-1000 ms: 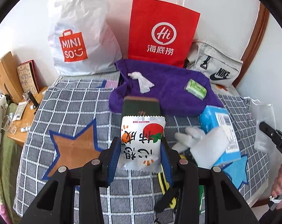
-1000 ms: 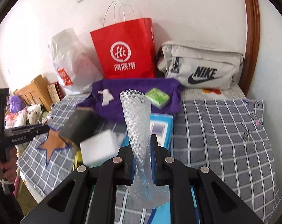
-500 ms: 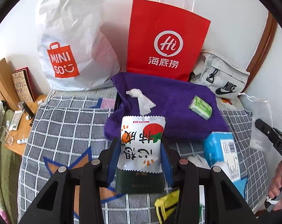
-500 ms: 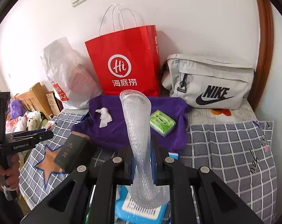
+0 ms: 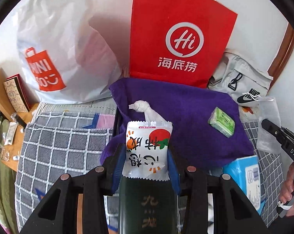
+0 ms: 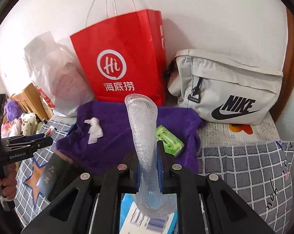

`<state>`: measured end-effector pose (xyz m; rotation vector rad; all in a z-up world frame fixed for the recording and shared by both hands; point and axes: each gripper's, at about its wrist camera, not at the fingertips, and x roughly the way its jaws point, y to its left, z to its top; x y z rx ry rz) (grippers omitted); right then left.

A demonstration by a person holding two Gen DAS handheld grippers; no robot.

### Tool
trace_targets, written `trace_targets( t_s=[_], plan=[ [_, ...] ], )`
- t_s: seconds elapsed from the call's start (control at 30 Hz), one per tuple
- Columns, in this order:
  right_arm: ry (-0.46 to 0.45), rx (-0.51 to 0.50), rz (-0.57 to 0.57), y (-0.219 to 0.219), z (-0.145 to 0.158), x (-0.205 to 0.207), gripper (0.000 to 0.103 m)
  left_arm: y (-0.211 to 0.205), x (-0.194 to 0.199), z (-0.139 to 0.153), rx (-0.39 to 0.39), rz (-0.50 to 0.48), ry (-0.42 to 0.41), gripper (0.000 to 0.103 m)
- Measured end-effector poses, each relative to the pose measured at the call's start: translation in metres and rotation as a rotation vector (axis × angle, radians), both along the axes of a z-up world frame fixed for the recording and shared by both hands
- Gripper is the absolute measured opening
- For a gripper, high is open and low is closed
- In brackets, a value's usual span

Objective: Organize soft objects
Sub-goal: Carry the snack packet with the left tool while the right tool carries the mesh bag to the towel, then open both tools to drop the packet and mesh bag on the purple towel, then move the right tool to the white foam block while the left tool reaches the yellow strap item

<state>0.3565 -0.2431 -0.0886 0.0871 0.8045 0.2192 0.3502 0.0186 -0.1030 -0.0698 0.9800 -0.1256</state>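
My left gripper (image 5: 146, 161) is shut on a white snack packet (image 5: 147, 150) with red fruit print, held above the near edge of a purple towel (image 5: 186, 120). My right gripper (image 6: 148, 165) is shut on a white foam net sleeve (image 6: 144, 136) that stands upright between the pads. On the towel lie a knotted white tissue (image 5: 145, 109) and a green tissue pack (image 5: 222, 121); both also show in the right wrist view, the tissue (image 6: 93, 129) and the pack (image 6: 169, 139). The right gripper also shows at the right edge of the left view (image 5: 279, 136).
A red paper bag (image 5: 178, 39), a white Miniso bag (image 5: 55, 44) and a grey Nike bag (image 6: 228, 89) stand against the wall. A dark green box (image 5: 147, 204) and a blue tissue box (image 5: 246, 173) lie on the checked bedspread (image 5: 59, 146). A wooden side table (image 5: 12, 130) stands left.
Both grippers have moved forward toward the purple towel and the bags, still holding the packet and the net sleeve. The dark box and blue tissue box now lie beneath them.
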Motion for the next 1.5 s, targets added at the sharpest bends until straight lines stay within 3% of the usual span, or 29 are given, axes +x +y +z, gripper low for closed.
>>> trace_targets(
  t_s=[0.5, 0.67, 0.77, 0.83, 0.97, 1.03, 1.1, 1.3, 1.5],
  plan=[
    [0.140, -0.064, 0.039, 0.014, -0.060, 0.054, 0.014, -0.010, 0.057, -0.049, -0.031, -0.020, 0.146, 0.041],
    [0.153, -0.087, 0.039, 0.015, -0.064, 0.061, 0.015, -0.014, 0.065, -0.063, -0.016, -0.024, 0.182, 0.043],
    [0.159, -0.100, 0.046, 0.015, -0.067, 0.062, 0.029, -0.015, 0.067, -0.068, -0.022, -0.023, 0.191, 0.044],
    [0.151, -0.127, 0.047, 0.016, -0.067, 0.062, 0.051, -0.016, 0.068, -0.072, -0.026, -0.026, 0.196, 0.044],
    [0.126, -0.144, 0.051, 0.017, -0.063, 0.062, 0.063, -0.018, 0.069, -0.076, -0.035, -0.032, 0.209, 0.045],
    [0.117, -0.143, 0.054, 0.017, -0.061, 0.061, 0.072, -0.020, 0.069, -0.077, -0.035, -0.036, 0.211, 0.052],
    [0.105, -0.151, 0.054, 0.019, -0.059, 0.060, 0.073, -0.022, 0.068, -0.075, -0.037, -0.041, 0.201, 0.068],
    [0.075, -0.141, 0.036, 0.019, -0.046, 0.050, 0.076, -0.022, 0.059, -0.062, -0.010, -0.032, 0.179, 0.069],
    [0.061, -0.095, 0.032, 0.020, -0.033, 0.012, 0.076, -0.010, 0.042, -0.044, -0.012, -0.014, 0.153, 0.069]
  ],
)
